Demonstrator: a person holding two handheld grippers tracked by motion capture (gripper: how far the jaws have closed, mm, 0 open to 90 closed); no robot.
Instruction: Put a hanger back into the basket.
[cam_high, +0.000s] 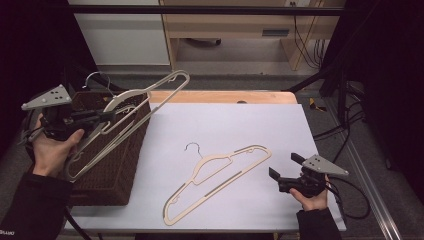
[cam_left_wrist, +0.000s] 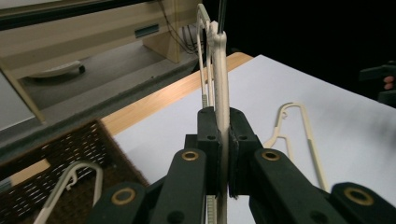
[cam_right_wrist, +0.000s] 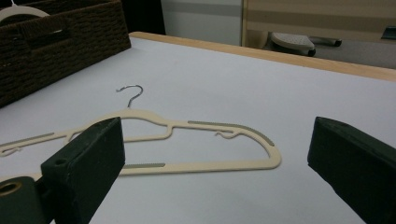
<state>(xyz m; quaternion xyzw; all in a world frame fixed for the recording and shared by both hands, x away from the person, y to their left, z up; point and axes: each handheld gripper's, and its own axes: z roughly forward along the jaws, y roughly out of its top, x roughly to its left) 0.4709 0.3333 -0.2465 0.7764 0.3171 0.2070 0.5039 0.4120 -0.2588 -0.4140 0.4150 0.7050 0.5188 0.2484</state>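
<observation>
White table (cam_high: 280, 130): left fingers (cam_high: 102, 117) clamp one hanger (cam_high: 150, 95) over the basket (cam_high: 117, 165) at nine o'clock, likely lowering it; right fingers (cam_high: 282, 172) gape empty beside the second hanger (cam_high: 220, 180).

1. In the left gripper view the held hanger (cam_left_wrist: 220, 70) runs off the top edge, so its far end is cut away, and its lower length is hidden between the closed jaws.
2. The wicker basket (cam_high: 107, 165) has its inside largely covered by that hanger; what lies deeper is too dark to tell.
3. In the right gripper view the near jaw hides part of the flat hanger (cam_right_wrist: 196, 140), whose left end leaves the picture.
</observation>
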